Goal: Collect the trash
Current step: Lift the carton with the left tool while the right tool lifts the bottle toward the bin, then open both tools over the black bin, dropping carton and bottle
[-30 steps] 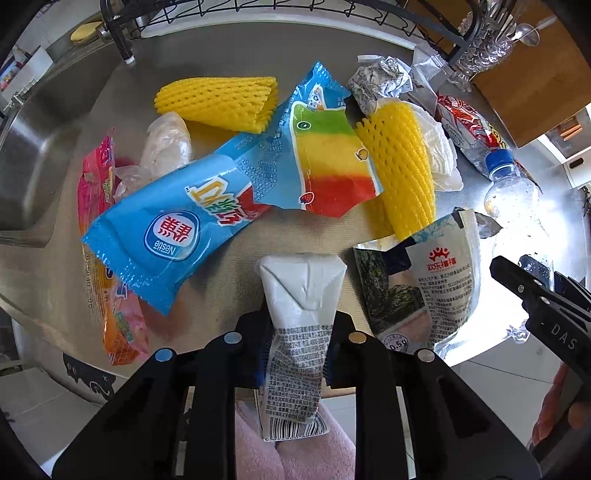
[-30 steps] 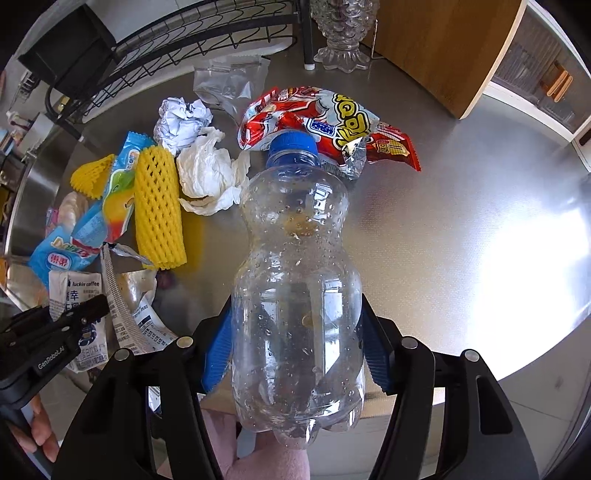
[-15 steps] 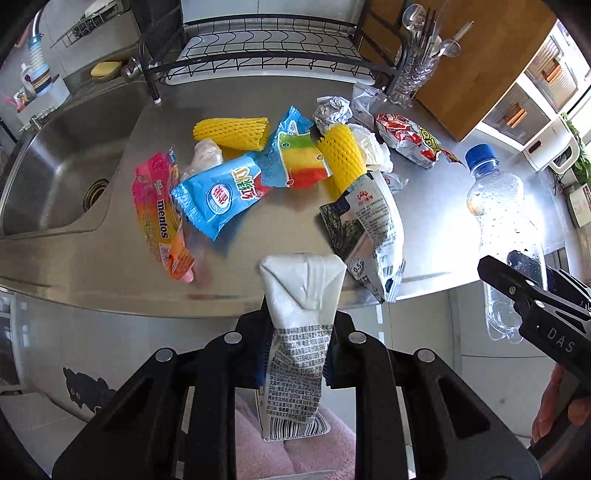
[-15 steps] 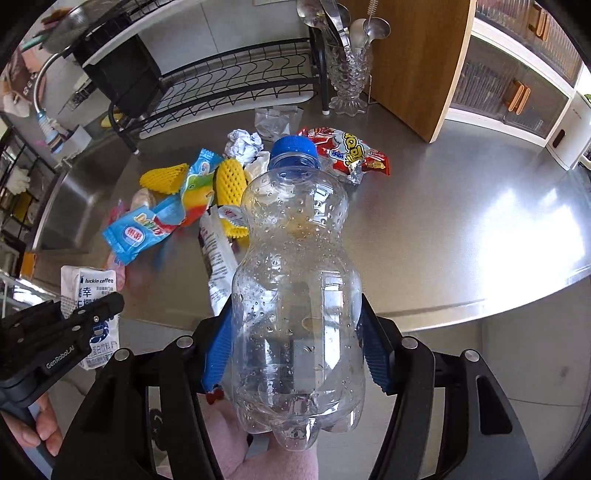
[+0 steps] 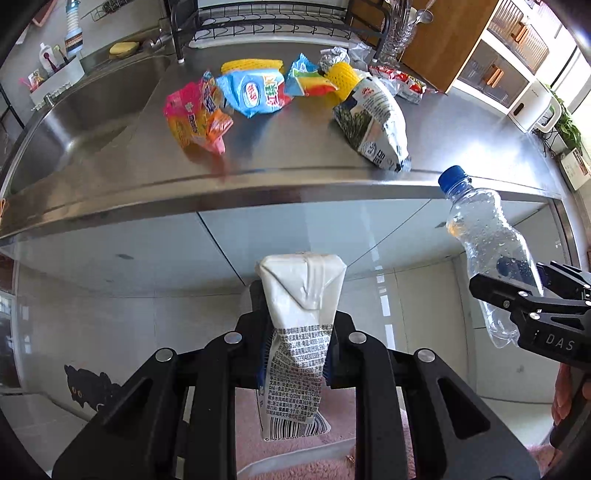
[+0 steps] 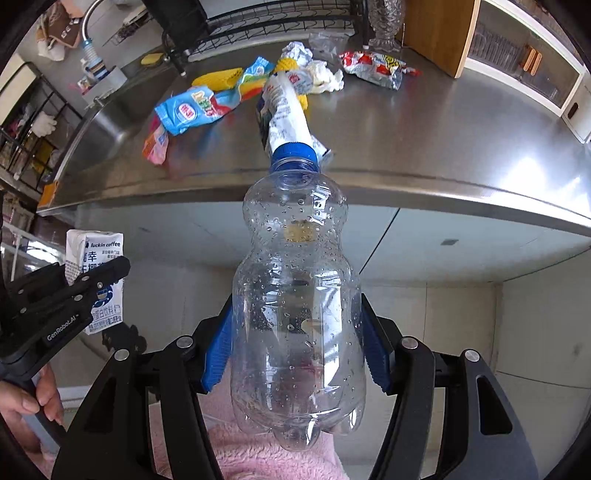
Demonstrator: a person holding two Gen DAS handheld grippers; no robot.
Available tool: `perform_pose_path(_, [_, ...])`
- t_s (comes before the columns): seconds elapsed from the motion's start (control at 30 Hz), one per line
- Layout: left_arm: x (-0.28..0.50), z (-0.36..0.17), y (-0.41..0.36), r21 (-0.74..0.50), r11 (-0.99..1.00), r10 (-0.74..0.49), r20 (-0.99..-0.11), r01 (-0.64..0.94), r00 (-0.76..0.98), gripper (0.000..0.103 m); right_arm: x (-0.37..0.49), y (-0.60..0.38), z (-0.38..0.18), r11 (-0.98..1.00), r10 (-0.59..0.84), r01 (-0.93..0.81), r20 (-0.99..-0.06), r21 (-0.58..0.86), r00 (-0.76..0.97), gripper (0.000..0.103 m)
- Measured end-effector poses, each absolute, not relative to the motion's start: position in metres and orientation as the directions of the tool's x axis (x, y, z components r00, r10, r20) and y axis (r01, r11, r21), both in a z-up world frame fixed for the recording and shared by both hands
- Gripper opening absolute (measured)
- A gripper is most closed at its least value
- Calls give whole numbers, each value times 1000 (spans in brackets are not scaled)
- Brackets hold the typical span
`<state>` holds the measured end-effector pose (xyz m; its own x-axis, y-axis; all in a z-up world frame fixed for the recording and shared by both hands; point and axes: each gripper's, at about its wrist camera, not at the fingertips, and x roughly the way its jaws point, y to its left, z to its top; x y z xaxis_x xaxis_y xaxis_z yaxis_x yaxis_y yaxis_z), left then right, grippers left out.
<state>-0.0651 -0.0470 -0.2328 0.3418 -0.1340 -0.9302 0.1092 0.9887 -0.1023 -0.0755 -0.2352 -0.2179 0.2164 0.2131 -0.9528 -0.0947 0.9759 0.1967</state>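
My left gripper is shut on a flattened white drink carton, held in the air in front of the steel counter. The same carton shows at the left of the right wrist view. My right gripper is shut on a clear plastic bottle with a blue cap, also off the counter; the bottle appears at the right of the left wrist view. Trash lies on the counter: a blue ice-cream wrapper, a pink wrapper, a white milk pouch, yellow foam nets.
A sink sits at the counter's left and a black dish rack along the back. A red snack bag and crumpled tissue lie far right. A wooden cabinet stands behind. Grey cabinet fronts run below the counter edge.
Both grippers have pulled back from over the counter to in front of its edge, carrying the carton and the bottle. The trash pile now looks farther away.
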Motion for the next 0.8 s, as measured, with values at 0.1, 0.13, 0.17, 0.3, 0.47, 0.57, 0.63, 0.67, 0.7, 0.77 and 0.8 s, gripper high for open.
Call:
perform_pose_path(0.1, [-71, -263, -39, -130, 987, -154, -940, 99, 304, 20, -85, -227, -256, 972, 231, -87, -963, 220, 140, 62])
perform_pose_path(0.13, [-71, -273, -37, -142, 985, -163, -942, 94, 294, 20, -86, -224, -270, 971, 232, -83, -966, 223, 117, 62])
perform_pose_path(0.17, [-71, -283, -35, -150, 985, -170, -943, 89, 286, 20, -87, -221, -283, 970, 238, -77, -966, 231, 100, 62])
perform_pose_path(0.3, [-67, -325, -31, -154, 982, -179, -944, 108, 278, 20, -84, -209, -333, 962, 270, -60, -960, 266, 75, 62])
perform_pose_path(0.47, [-53, -395, -28, -185, 976, -208, -949, 114, 236, 20, -78, -194, -403, 961, 275, -22, -960, 274, 59, 63])
perform_pose_path(0.57, [-41, -440, -26, -180, 978, -198, -962, 108, 186, 20, -75, -192, -442, 946, 317, 40, -945, 321, 83, 63])
perform_pose_path(0.63, [-32, -468, -26, -187, 977, -200, -971, 105, 131, 20, -71, -187, -467, 947, 315, 37, -947, 318, 67, 63])
perform_pose_path(0.67, [-27, -480, -27, -183, 978, -194, -975, 99, 109, 20, -71, -183, -478, 957, 288, 19, -956, 290, 56, 63])
perform_pose_path(0.7, [-21, -490, -27, -185, 978, -193, -977, 94, 94, 20, -70, -179, -489, 967, 256, -2, -966, 256, 46, 63])
perform_pose_path(0.77, [-10, -508, -28, -203, 975, -209, -976, 85, 67, 20, -67, -175, -511, 972, 237, -13, -971, 237, 24, 63])
perform_pose_path(0.8, [-6, -517, -29, -217, 973, -222, -974, 83, 52, 20, -66, -175, -521, 970, 241, -5, -970, 241, 12, 63])
